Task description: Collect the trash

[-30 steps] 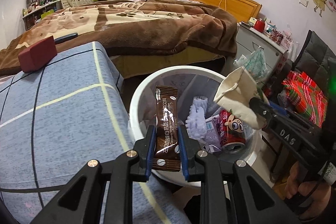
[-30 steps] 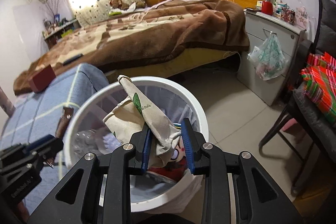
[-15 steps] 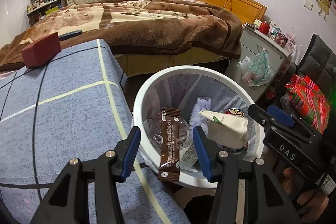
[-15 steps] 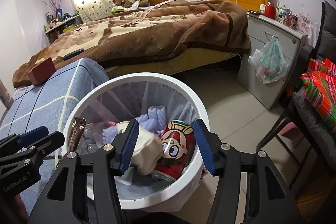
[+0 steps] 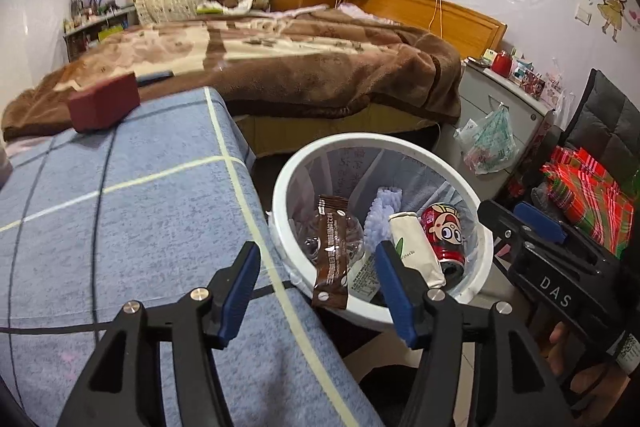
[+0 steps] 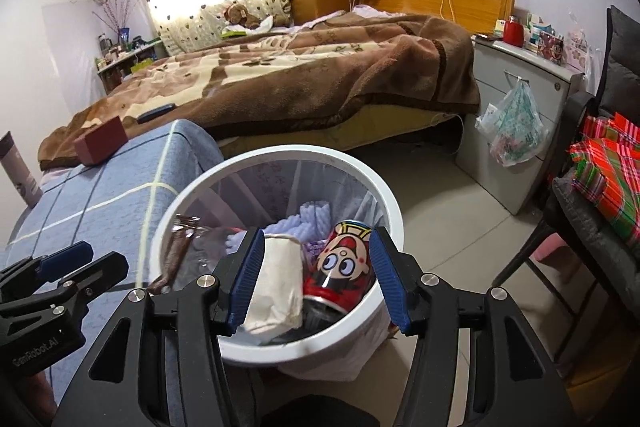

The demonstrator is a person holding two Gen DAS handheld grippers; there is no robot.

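Both the left gripper and the right gripper hang over the white bin with jaws spread wide, empty. The brown sachet at lower centre leans on the rim and may tip out; nudge it inward. 0.5 s ago the beige pouch was dropping; now it lies inside beside the red can.

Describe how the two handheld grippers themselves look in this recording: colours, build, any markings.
Both the left gripper and right gripper are matte black plastic frames with triangular cut-outs, silver screw heads and ribbed blue fingertip pads. The right one carries white "DAS" lettering; the left reads "GenRobot.AI". No cables or sleeves visible.
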